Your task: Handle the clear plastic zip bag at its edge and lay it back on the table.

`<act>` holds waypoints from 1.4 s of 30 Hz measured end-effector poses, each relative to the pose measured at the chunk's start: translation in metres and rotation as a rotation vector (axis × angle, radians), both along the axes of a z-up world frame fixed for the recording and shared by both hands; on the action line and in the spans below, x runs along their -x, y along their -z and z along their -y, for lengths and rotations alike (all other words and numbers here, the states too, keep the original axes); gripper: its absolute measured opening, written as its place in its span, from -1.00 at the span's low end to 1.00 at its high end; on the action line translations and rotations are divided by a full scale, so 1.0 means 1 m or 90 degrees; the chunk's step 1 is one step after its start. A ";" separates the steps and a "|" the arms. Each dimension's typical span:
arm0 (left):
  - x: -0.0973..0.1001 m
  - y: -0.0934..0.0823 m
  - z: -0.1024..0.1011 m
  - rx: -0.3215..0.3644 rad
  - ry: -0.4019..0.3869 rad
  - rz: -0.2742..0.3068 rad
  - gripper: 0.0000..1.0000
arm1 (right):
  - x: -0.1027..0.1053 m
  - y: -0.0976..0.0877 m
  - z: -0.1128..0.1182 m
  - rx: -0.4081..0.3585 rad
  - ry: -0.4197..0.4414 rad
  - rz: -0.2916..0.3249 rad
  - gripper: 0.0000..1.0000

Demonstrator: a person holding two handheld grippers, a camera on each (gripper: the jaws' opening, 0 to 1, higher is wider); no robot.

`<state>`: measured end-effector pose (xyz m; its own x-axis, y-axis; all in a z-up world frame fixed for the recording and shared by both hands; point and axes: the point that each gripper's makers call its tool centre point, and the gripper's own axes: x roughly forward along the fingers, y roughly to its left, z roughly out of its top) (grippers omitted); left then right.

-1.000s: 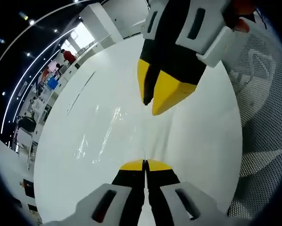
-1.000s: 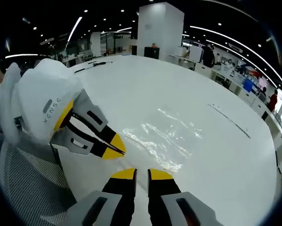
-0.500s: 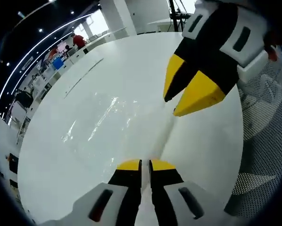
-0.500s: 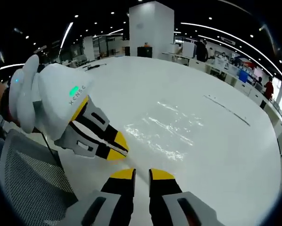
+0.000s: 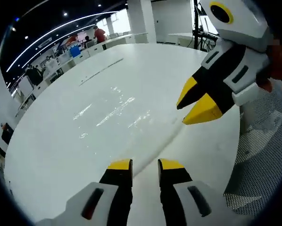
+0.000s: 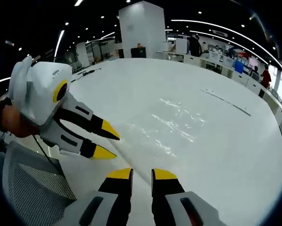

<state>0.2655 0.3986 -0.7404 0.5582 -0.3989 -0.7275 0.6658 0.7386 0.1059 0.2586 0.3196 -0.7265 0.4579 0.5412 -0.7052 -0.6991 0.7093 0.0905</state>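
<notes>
Above the zip bag on the table, both grippers hover parted, holding nothing.

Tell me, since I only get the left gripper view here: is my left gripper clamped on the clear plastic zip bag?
Observer: No. In the right gripper view the left gripper is seen side-on; its jaws are spread with nothing between them.
Operator: And the right gripper, does it have the bag?
Observer: From its own camera, the right gripper has parted jaws with bare white table showing in the gap; the clear plastic zip bag lies flat ahead of them.
Operator: Anything behind my left gripper?
Observer: The person's wrist, with a dark band on it.
</notes>
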 end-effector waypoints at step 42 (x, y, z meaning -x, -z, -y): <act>0.022 -0.037 -0.068 0.172 -0.189 0.045 0.21 | 0.025 -0.014 0.073 -0.044 0.120 0.030 0.12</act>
